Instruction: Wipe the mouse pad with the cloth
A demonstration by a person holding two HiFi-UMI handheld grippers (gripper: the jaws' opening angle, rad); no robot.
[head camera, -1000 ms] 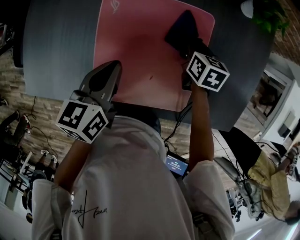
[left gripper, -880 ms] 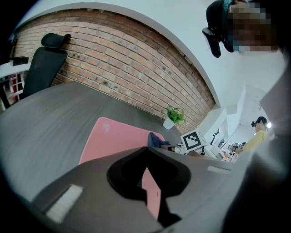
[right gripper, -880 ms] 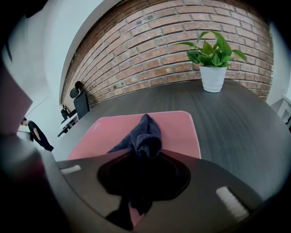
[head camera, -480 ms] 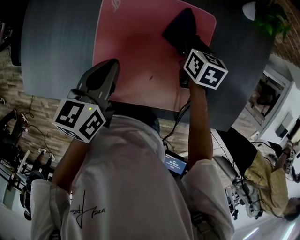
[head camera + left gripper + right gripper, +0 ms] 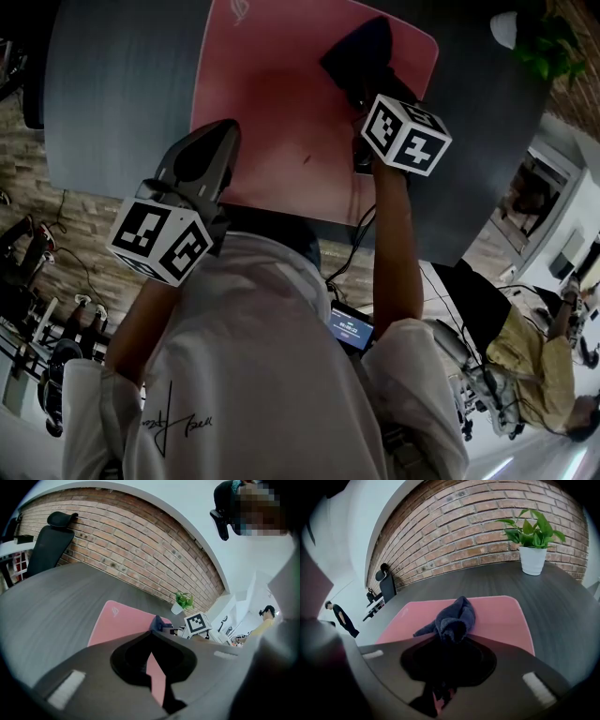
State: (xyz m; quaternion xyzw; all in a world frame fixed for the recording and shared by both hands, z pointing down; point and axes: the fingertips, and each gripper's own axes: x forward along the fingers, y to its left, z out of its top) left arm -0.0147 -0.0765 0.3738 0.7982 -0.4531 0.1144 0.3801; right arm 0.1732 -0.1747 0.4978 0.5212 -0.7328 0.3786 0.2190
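Dark grey table [image 5: 122,84] is backed by a brick wall [image 5: 487,522]. Right gripper [image 5: 451,638] is clamped on the cloth [image 5: 453,616], with the jaws pinched into its near end. The cloth is dark navy and soft-looking, bunched into a crumpled lump, with one flap trailing toward the left of the right gripper view. It is laid on the mouse pad [image 5: 272,84], in the pad's upper right part in the head view, near the far right corner.

Left gripper [image 5: 151,633] is seen with jaw tips pressed together and nothing caught between them. It is held at the pad's near left edge, centre left of the head view; contact with the pad cannot be told.

The pad is pink, flat and rectangular with rounded corners. A pale logo [image 5: 238,9] is printed at its upper left corner, and a small dark speck [image 5: 305,157] is noted on the near half. A potted plant [image 5: 533,541] in a white pot is set on the table beyond the pad, upper right of the right gripper view.
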